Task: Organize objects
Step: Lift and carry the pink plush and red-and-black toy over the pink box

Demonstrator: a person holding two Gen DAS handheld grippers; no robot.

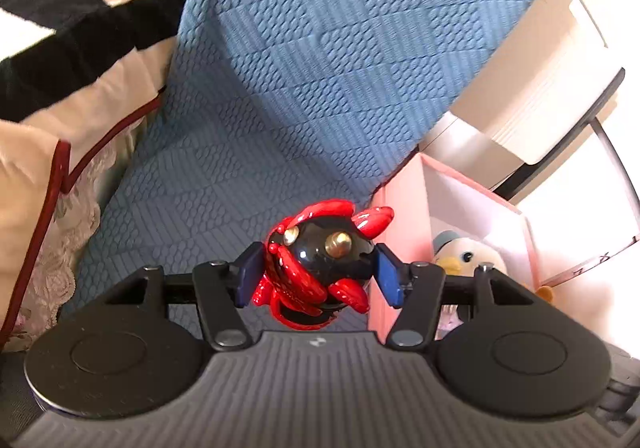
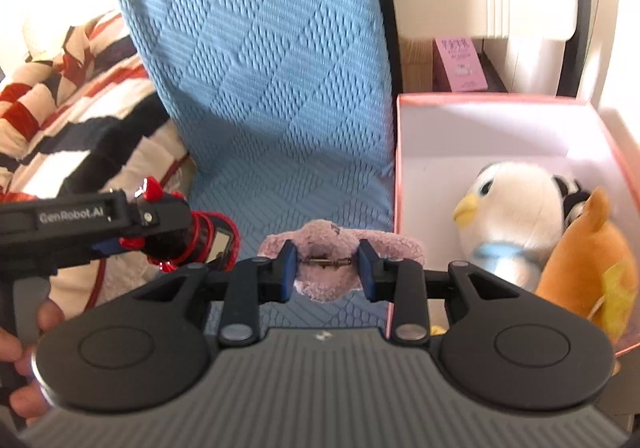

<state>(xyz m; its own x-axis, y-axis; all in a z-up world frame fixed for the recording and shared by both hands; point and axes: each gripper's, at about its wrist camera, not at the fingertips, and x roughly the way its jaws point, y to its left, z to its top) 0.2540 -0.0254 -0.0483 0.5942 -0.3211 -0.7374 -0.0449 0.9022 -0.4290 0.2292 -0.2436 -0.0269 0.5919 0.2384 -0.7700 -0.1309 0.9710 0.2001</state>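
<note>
In the left wrist view, the left gripper (image 1: 320, 274) has its blue-padded fingers (image 1: 250, 274) closed on a glossy red-and-black toy figure with two brass studs (image 1: 316, 260), pressing it from both sides above a blue quilted bedspread (image 1: 320, 68); to the left lies a cream quilt with black and red stripes (image 1: 80, 28); to the right stands an open pink cardboard box (image 1: 404, 216), with a white plush bird with a yellow beak (image 1: 464, 256) inside it.

In the right wrist view, the right gripper (image 2: 327, 262) has its fingers (image 2: 286, 268) clamped on a fuzzy pale-pink plush toy (image 2: 332, 240) held over the bedspread (image 2: 280, 68), just left of the pink box (image 2: 400, 208); a small metal chain shows between the pads; inside the box the white plush bird (image 2: 516, 216) sits beside an orange plush toy (image 2: 588, 260), with a black-and-white plush (image 2: 572, 188) behind them; at the left edge the left gripper (image 2: 184, 232) carries the red-and-black figure (image 2: 208, 236), a person's hand (image 2: 24, 360) below it; a pink printed carton (image 2: 460, 62) stands behind the box.
</note>
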